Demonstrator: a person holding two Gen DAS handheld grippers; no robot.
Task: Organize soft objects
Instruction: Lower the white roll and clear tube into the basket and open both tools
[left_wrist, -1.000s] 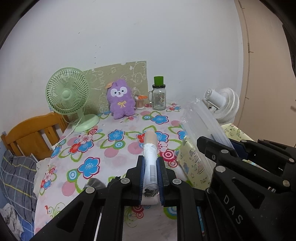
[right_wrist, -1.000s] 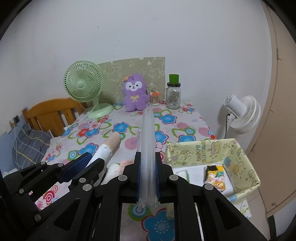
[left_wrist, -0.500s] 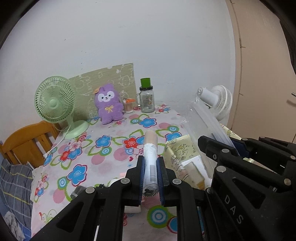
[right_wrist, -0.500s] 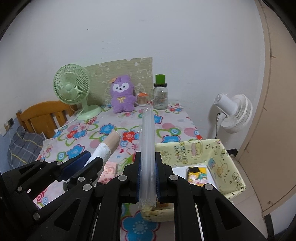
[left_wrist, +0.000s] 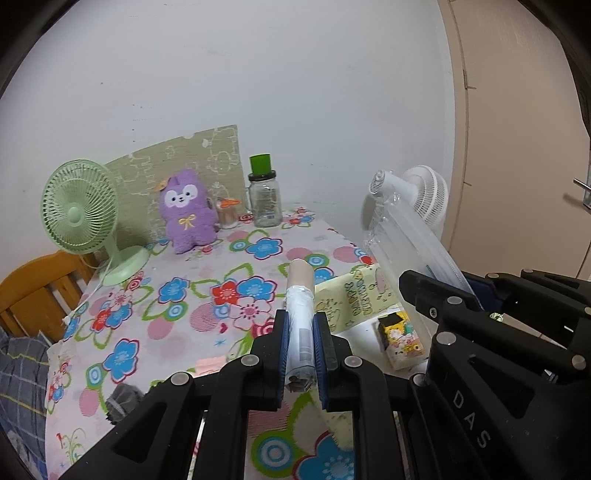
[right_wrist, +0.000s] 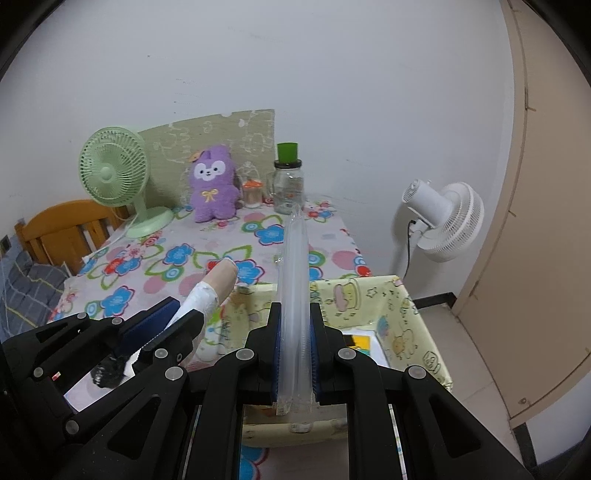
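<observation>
My left gripper (left_wrist: 301, 326) is shut on a beige roll (left_wrist: 301, 282) half wrapped in white plastic, held above the flowered tablecloth (left_wrist: 177, 332). Beside it my right gripper (right_wrist: 294, 319) is shut on a flat clear plastic packet (right_wrist: 294, 254) that stands on edge and sticks out forward. Both hang over the near left part of a yellow printed fabric basket (right_wrist: 402, 306) at the table's right edge. In the right wrist view the left gripper (right_wrist: 173, 319) and its roll (right_wrist: 221, 280) show at the left. A purple plush (right_wrist: 214, 188) sits at the back of the table.
A green desk fan (left_wrist: 79, 210), a small orange-lidded pot (left_wrist: 229, 214) and a green-lidded glass jar (left_wrist: 263, 201) line the back wall. A white floor fan (right_wrist: 443, 218) stands right of the table. A grey sock (left_wrist: 123, 400) lies near the front edge. A wooden frame (right_wrist: 62, 229) is left.
Both grippers have moved to the right with their loads still held. The yellow basket has come under and in front of them; the plush and green fan have slid left in view.
</observation>
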